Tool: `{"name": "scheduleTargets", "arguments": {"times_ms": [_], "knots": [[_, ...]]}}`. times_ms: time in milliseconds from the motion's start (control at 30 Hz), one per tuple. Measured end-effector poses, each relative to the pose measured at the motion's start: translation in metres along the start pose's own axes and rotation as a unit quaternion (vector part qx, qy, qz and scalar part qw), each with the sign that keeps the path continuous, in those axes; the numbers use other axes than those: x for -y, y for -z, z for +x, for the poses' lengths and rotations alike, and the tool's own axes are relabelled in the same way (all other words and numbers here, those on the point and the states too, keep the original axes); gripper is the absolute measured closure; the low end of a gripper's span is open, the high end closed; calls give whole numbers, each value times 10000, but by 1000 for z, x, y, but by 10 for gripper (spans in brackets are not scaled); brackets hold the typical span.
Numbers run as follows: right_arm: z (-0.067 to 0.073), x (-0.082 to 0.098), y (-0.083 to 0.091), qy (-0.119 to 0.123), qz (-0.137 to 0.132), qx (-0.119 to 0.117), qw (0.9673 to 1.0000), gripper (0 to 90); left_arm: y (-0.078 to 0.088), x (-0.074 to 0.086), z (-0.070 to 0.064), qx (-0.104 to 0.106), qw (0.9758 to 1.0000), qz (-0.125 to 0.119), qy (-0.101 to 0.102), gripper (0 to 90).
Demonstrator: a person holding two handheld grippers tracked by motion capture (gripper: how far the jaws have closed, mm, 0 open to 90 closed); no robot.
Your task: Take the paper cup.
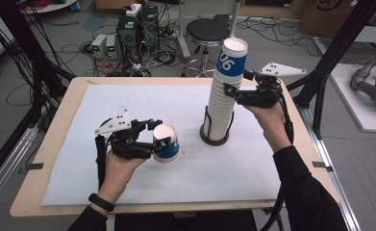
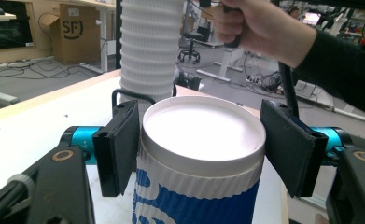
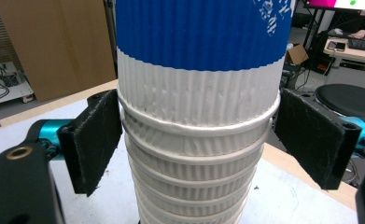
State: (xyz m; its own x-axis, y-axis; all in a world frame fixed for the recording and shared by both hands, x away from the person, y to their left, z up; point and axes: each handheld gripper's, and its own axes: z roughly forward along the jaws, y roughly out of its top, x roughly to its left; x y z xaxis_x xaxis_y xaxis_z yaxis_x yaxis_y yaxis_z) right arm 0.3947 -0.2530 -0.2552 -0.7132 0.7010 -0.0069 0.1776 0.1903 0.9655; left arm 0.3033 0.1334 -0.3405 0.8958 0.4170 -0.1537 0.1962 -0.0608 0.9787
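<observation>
left gripper (image 1: pixel 157 133) clamps ribbed blue-white paper cup (image 1: pixel 167 143); right gripper (image 1: pixel 237 83) pinches tall ridged cup stack (image 1: pixel 221 103).

The left gripper (image 1: pixel 159 134) is held low at the near left by the left hand (image 1: pixel 120 168), its jaws pointed right and clamped on a cup. The right gripper (image 1: pixel 237 83) is held higher at the far right by the right hand (image 1: pixel 267 113), its jaws pointed left, pressing a cup stack.

Lab; floor cables (image 1: pixel 75 48), computers (image 1: pixel 136 29)
</observation>
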Motion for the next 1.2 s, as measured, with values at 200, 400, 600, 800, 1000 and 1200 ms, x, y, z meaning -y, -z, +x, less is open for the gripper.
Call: {"name": "scheduleTargets", "arguments": {"times_ms": [200,400,600,800,1000,1200], "knots": [[0,0,0,19,-3,-6,10000,160,-2,11,1,50,10000,48,37,309],[0,0,0,7,10,-6,10000,160,-2,15,2,85,10000,35,11,309],[0,0,1,15,10,-6,10000,161,-2,20,5,55,9999,48,74,309],[0,0,1,31,6,5,10000,161,-1,20,6,60,10000,-1,79,309],[1,-1,3,18,-39,10,10000,159,-5,18,8,129,9999,4,74,309],[4,-1,10,33,-86,1,10000,158,-7,17,8,171,9998,23,61,309]]}}
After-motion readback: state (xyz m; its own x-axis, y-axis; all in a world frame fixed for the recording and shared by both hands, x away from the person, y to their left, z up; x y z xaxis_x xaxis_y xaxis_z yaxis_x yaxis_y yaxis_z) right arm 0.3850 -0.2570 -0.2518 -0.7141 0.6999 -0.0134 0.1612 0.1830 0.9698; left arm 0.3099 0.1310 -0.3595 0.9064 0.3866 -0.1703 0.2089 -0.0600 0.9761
